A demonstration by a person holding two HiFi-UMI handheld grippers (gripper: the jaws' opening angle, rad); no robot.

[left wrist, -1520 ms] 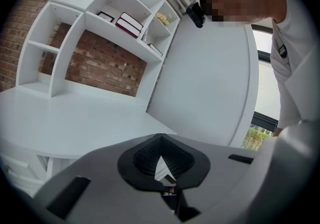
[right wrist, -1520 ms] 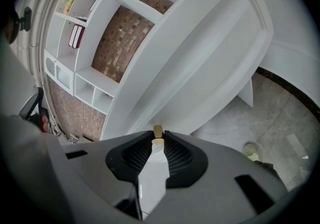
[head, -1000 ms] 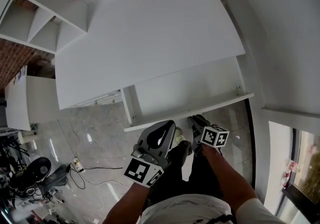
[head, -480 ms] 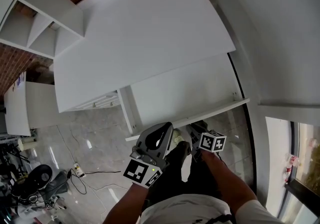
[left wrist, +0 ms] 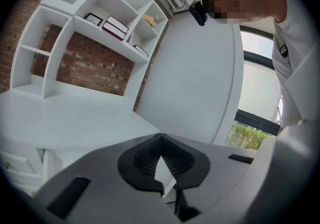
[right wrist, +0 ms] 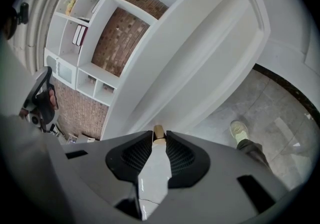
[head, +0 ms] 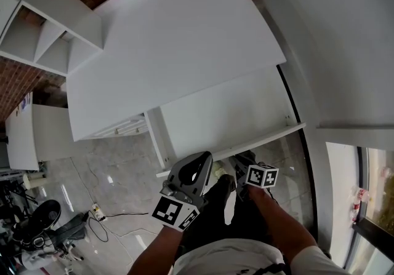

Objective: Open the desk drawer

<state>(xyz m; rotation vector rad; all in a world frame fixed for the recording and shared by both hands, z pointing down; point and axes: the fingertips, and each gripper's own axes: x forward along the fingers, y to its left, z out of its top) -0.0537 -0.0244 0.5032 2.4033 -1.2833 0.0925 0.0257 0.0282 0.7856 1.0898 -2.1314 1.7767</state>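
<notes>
Right tongs (right wrist: pixel 159 137) clenched on the small tan knob (right wrist: pixel 158 131) of the drawer (head: pixel 228 111); left tongs (left wrist: pixel 160 139) closed, empty. We judge the drawer light and rigid, and the knob, probably slick, the only hold.

**No Readable Writing Anywhere Around the Desk**

No word, number, brand or sign could be read in any view. The left gripper (head: pixel 198 164) and the right gripper (head: pixel 241 160), both just in front of the desk (head: pixel 172 46), each carried a cube (head: pixel 174 213) faced with black-and-white square patterns, which held no letters or digits. On the shelf unit (left wrist: pixel 60 52) standing at the back of the desk, the books (left wrist: pixel 116 26) showed dark and white spines too small to make out. On the white cabinet (head: pixel 37 129) left of the desk, a bluish patch (head: pixel 24 103) was likewise too small to read.
</notes>
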